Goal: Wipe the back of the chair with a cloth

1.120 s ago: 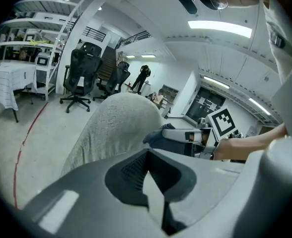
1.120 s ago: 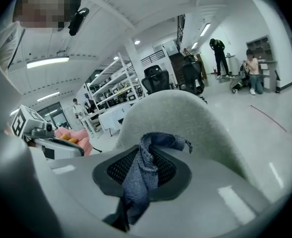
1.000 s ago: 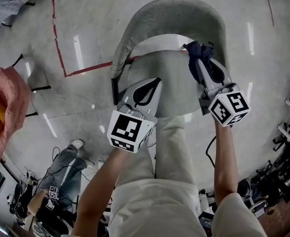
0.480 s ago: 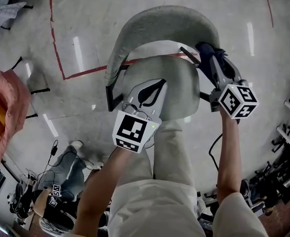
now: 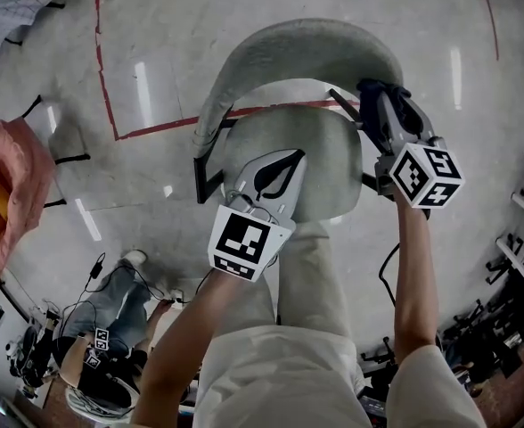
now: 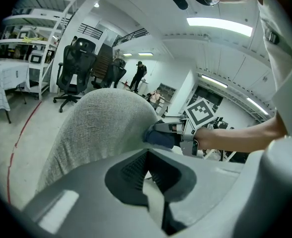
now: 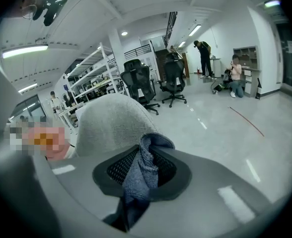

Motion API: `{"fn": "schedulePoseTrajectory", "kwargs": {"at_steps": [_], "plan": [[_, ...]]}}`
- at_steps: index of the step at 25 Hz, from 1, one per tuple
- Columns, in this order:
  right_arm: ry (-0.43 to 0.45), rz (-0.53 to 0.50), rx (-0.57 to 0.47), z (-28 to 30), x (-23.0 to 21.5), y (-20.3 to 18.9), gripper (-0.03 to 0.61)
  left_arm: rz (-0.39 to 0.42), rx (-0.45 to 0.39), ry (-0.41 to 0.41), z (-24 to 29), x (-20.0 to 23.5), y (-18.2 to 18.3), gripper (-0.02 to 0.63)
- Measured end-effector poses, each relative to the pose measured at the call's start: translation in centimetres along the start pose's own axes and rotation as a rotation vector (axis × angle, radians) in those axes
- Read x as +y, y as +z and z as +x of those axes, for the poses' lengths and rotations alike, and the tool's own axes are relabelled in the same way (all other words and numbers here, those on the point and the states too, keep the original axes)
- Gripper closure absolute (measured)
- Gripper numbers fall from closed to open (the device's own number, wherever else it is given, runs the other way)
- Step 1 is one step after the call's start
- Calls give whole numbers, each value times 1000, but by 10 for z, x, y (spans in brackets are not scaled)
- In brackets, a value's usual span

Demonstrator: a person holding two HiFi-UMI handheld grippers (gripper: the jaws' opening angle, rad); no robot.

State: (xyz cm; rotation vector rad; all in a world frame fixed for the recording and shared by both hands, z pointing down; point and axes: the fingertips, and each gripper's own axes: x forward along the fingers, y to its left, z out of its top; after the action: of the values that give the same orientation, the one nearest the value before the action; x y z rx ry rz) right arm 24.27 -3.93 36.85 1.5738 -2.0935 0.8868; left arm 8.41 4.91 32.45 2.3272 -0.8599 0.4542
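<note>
The grey fabric chair back [image 5: 307,47] curves over the seat [image 5: 320,145] in the head view. My right gripper [image 5: 371,89] is shut on a dark blue cloth [image 5: 405,110] and presses it against the right end of the back. In the right gripper view the cloth [image 7: 141,170] bunches between the jaws, with the chair back [image 7: 109,123] right behind it. My left gripper [image 5: 289,155] hovers over the seat, shut and holding nothing. The left gripper view shows the chair back [image 6: 99,128] with the cloth [image 6: 158,138] touching its right edge.
A red tape line [image 5: 155,127] crosses the floor left of the chair. A pink bag [image 5: 8,194] lies at the far left, and a person [image 5: 110,328] sits on the floor at the lower left. Black office chairs [image 6: 79,63] and shelving [image 6: 32,38] stand further back.
My right gripper has carried the cloth from inside the chair back's right arm out to its right end. The left gripper has barely shifted over the seat.
</note>
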Motion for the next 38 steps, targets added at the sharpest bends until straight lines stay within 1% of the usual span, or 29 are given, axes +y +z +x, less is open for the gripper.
{"fn": "schedulePoseTrajectory", "kwargs": {"at_steps": [5,12,23,30,38], "plan": [[13,-28,12,9,9,6,505,-22,-12,28,-6,11,1,613],[52,-63,23,21,29,12,505,-41,-34,62,-15,24,1,613],[145,-121,20,55,84,28,505,-65,-54,105,-32,43,3,613],[201,-162,35,68,115,26,505,-79,-66,125,-39,53,2,613],[275,-202,52,80,164,22,505,-95,-75,145,-58,68,-3,613]]}}
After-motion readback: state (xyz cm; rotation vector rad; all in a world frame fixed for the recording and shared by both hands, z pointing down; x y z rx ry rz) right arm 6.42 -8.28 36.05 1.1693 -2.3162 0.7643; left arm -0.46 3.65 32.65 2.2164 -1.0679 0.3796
